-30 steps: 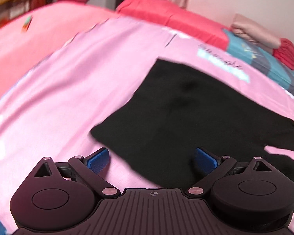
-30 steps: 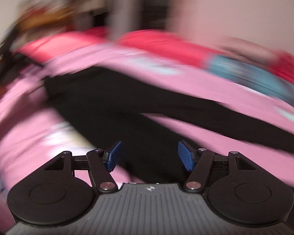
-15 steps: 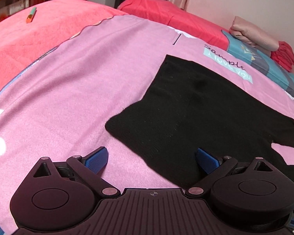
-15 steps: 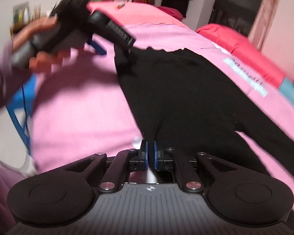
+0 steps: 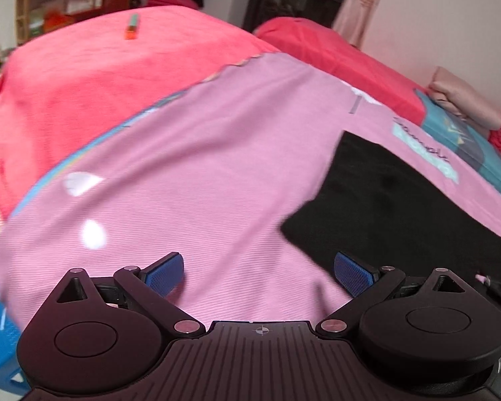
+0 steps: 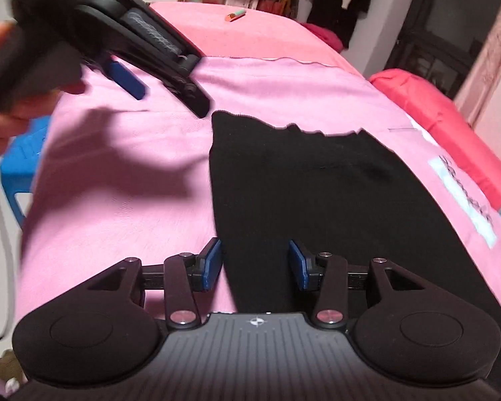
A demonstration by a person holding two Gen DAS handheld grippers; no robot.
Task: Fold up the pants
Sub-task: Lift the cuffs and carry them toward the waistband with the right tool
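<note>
- The black pants lie flat on the pink sheet of the bed, waistband at the far end in my right view, ragged-looking along its edge; in my left view the pants sit off to the right, one corner reaching towards my right pad.
- My right tongs hang low over the near part of the pants, close to their left edge; the jaws are opening, blue pads apart, and black cloth shows in the gap between them, though I cannot tell whether any of it is caught; the pads do not press on it.
- My left tongs are spread wide over bare pink sheet, nothing between the pads; from the right view I see the left tongs up at the top left, held in my hand, one blue pad showing, above the sheet and just short of the waistband corner; their shadow falls on the sheet below.
- Beyond the sheet lies a coral blanket with a small orange-and-green stick on it; red pillows and folded clothes sit along the wall side; a blue stool stands beside the bed.
</note>
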